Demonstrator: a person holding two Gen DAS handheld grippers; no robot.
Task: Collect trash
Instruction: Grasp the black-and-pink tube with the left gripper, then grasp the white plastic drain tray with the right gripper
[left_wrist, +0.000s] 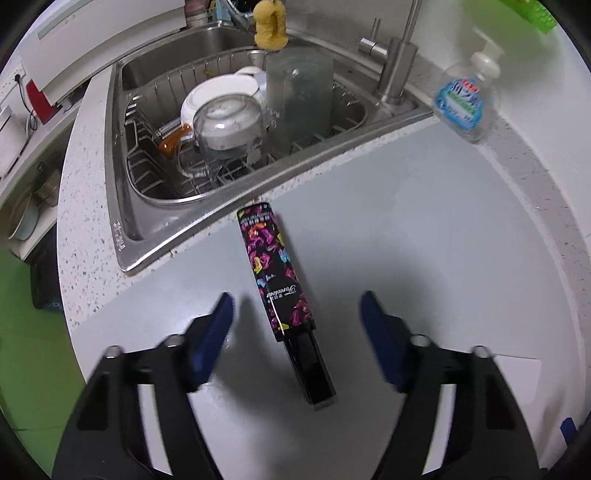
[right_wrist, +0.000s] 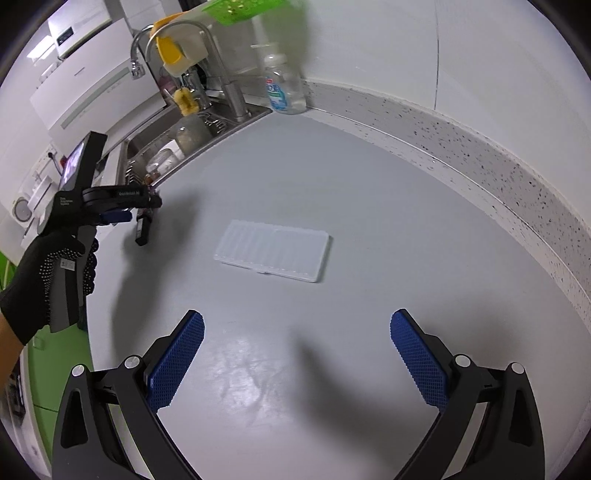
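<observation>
A long black box with a pink floral print lies on the grey counter beside the sink, its plain black inner tray slid out towards me. My left gripper points down over it with one blue pad on each side; the pads stand apart from the box, so it is open. The right wrist view shows the same gripper, held by a black-gloved hand, over the box. My right gripper hangs open and empty over the counter. A clear flat plastic case lies ahead of it.
The steel sink holds a rack of bowls and a clear container. A faucet and a soap pump bottle stand at the back. A speckled backsplash bounds the counter on the right. The counter edge drops off on the left.
</observation>
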